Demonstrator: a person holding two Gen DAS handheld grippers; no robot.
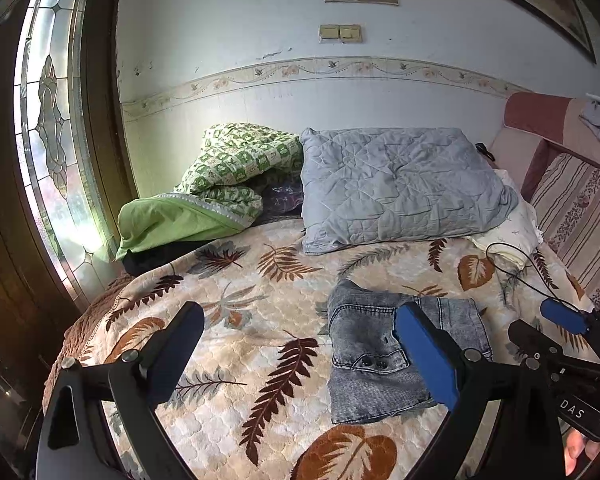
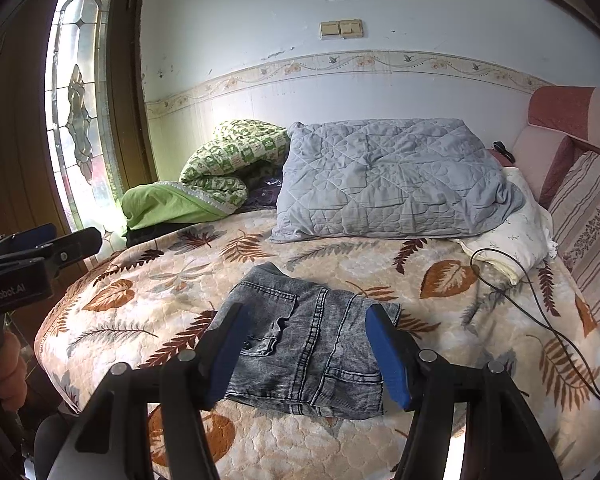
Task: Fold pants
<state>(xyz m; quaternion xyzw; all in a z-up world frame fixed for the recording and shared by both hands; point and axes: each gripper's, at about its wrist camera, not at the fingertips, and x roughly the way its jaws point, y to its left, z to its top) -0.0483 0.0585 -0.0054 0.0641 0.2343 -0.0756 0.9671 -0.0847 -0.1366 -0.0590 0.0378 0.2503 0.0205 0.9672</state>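
A pair of grey washed denim pants (image 1: pixel 374 354) (image 2: pixel 312 344) lies folded into a compact bundle on the leaf-patterned bedspread (image 1: pixel 236 344) (image 2: pixel 148 312). My left gripper (image 1: pixel 300 316) hovers above the bedspread, open wide, its blue-padded right finger in front of the pants and nothing between the fingers. My right gripper (image 2: pixel 304 316) stands open over the near part of the pants, fingers either side of the bundle without pressing on it. The right gripper's tips (image 1: pixel 548 324) also show at the right edge of the left wrist view. The left gripper (image 2: pixel 60 240) appears at the far left of the right wrist view.
A grey quilted pillow (image 1: pixel 400 188) (image 2: pixel 392 180) and a green patterned blanket (image 1: pixel 220 184) (image 2: pixel 216 172) lie at the head of the bed. A black cable (image 1: pixel 528 268) (image 2: pixel 540 312) trails across the right side. A striped sofa back (image 1: pixel 580 216) borders the right, a glass door (image 1: pixel 52 120) the left.
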